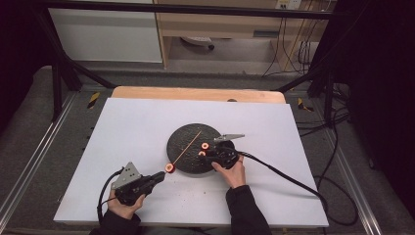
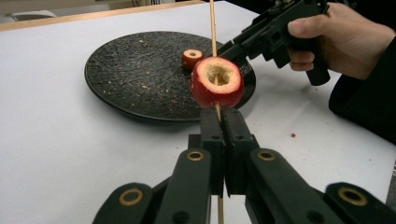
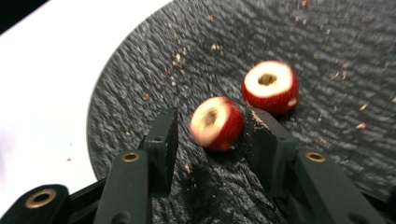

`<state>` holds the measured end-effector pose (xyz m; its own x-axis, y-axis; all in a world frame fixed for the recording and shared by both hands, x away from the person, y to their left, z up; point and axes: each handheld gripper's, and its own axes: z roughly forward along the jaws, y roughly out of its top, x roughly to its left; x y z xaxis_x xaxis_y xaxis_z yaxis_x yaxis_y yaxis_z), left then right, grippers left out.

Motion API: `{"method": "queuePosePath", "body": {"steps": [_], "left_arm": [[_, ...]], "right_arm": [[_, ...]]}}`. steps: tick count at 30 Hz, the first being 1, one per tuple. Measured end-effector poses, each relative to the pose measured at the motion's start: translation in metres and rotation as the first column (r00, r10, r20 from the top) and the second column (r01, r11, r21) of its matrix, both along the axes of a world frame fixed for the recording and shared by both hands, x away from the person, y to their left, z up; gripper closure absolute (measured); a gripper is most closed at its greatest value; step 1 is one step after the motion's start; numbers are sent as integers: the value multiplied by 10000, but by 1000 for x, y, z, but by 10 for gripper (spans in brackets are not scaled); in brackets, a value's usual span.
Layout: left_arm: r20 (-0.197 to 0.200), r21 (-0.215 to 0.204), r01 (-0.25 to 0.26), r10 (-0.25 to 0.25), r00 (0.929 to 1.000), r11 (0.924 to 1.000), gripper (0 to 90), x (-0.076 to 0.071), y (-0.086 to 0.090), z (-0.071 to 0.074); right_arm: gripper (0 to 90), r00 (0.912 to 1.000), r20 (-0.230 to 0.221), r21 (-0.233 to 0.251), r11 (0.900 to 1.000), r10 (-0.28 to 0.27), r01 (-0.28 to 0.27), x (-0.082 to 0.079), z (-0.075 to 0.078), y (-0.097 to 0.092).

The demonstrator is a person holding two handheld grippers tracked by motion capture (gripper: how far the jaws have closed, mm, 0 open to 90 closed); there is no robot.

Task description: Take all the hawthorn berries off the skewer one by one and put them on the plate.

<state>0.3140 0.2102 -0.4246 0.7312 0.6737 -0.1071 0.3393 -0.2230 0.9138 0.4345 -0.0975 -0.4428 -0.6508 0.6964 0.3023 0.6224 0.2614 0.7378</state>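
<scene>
My left hand-held gripper is clamped tight on the skewer, jaws fully together with the thin stick pinched between the pads. One fruit piece is already threaded on just ahead of the jaws, hanging over the edge of the plate. The skewer runs on across the plate, its far tip pointing away from me.

My right hand-held gripper sits low on the plate with its jaws partly apart, straddling a second fruit piece. As far as I can tell, neither pad presses on the piece yet, though the right one looks very close. A third piece lies just beyond, hollow side up.

I judge these pieces as light, small and roundish, with smooth red skin that could slip, and soft pale flesh around a cored hole. They should bruise or split if I squeeze hard, so I want a gentle grip across the red skin on opposite sides, leaving the hole free for the skewer. The skewer itself looks stiff but thin, likely to snap or bow if I push off-axis, so holding it close behind the threaded piece seems right. The white surface carries crumbs near the plate.
</scene>
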Motion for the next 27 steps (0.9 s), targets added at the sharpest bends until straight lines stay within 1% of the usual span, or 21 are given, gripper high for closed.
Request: {"method": "queuePosePath", "body": {"steps": [2, 5, 6, 8, 11, 12, 15, 18, 19, 22, 24, 27], "left_arm": [[-5, -4, -8, 8, 10000, 10000, 883, 0, 0, 0], [-4, 9, -11, 11, 10000, 10000, 883, 0, 0, 0], [-12, 17, -8, 8, 10000, 10000, 883, 0, 0, 0], [-18, 32, -8, 8, 10000, 10000, 882, 0, -1, -1], [-22, 51, -18, 18, 10000, 10000, 883, 1, -1, -1], [-20, 46, -26, 26, 10000, 10000, 883, 1, -1, -1], [-34, 43, -22, 22, 10000, 10000, 883, 1, -1, -1], [-43, 56, -12, 12, 10000, 10000, 883, 1, -2, -1], [-49, 58, -12, 12, 10000, 10000, 883, 2, -3, -2], [-53, 75, -5, 5, 10000, 10000, 883, 2, -3, -2], [-33, 64, -18, 18, 10000, 10000, 883, 2, -4, -2], [-14, 51, -5, 5, 10000, 10000, 882, 3, -5, -1]], "right_arm": [[518, 9998, 181, 147, 9999, 9, -12, -2, 6, -2], [439, 9994, 355, 450, 9990, 54, -70, -7, 18, -5], [397, 9992, 389, 598, 9982, 61, -85, -9, 21, -6], [276, 9989, 458, 864, 9962, 40, -80, -13, 26, -8], [158, 9972, 752, 1054, 9944, 41, -120, -18, 33, -10], [124, 9971, 765, 1128, 9936, 19, -105, -19, 35, -10], [60, 9978, 664, 1238, 9922, 88, -170, -23, 39, -11], [43, 9980, 629, 1421, 9897, 89, -178, -27, 42, -12], [43, 9976, 692, 1512, 9883, 97, -201, -28, 42, -11], [42, 9979, 629, 1749, 9842, 155, -263, -32, 43, -10], [41, 9977, 654, 1703, 9849, 196, -305, -33, 44, -8], [42, 9972, 702, 1755, 9837, 265, -385, -35, 46, -4]]}}
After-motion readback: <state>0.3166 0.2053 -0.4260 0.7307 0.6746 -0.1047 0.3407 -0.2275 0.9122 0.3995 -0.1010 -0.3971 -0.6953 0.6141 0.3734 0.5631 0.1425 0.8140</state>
